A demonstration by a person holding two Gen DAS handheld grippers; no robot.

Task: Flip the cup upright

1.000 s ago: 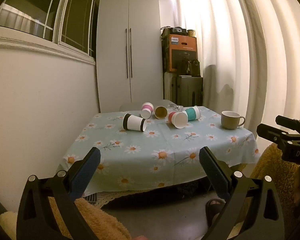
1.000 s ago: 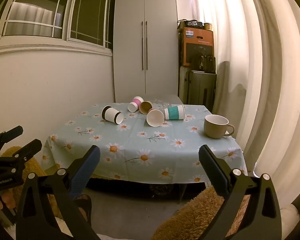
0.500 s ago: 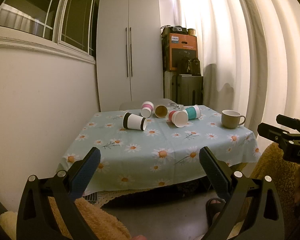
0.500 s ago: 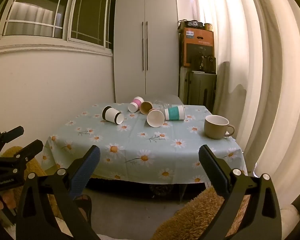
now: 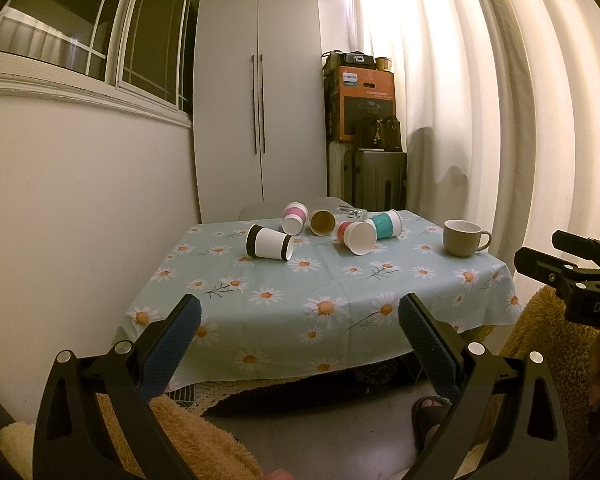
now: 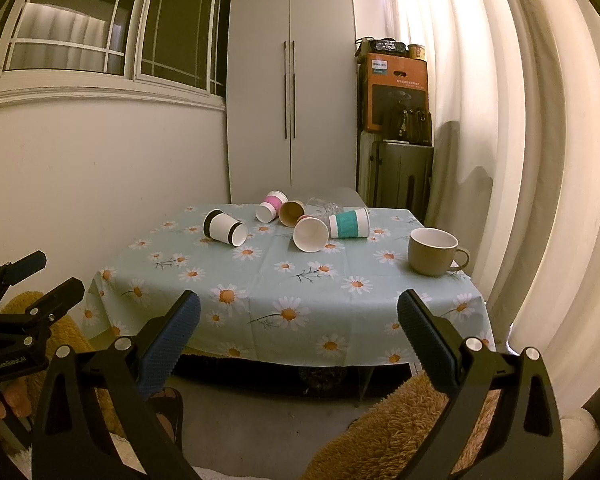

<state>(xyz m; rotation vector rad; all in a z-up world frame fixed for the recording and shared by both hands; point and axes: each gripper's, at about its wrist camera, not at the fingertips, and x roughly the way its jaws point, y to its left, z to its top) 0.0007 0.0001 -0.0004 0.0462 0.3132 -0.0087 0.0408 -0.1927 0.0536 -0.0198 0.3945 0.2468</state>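
While you're holding both tools back off the near edge of the table (image 5: 340, 320), nothing's in either one: your left gripper (image 5: 300, 326) has its jaws spread wide and empty, and your right gripper (image 6: 299, 320) is the same, wide apart with nothing between the blue pads (image 6: 428, 340). All the paper cups are tipped on their sides toward the far edge of the daisy tablecloth (image 6: 284, 280). The black-banded cup (image 5: 270, 242) lies closest to the left edge, on its own, mouth pointing right. Behind it, near the far edge, you've got the pink-banded cup (image 5: 293, 218) just beside the brown cup (image 5: 323, 223), whose open mouth faces you. The red-banded cup (image 5: 356, 236) sits in front of the teal-banded cup (image 5: 384, 224); they look like they're touching. A clear glass (image 6: 325, 206) lies behind that bunch. The grey mug (image 6: 434, 250) is already standing upright near the right edge, handle pointing right, well apart from the cups.
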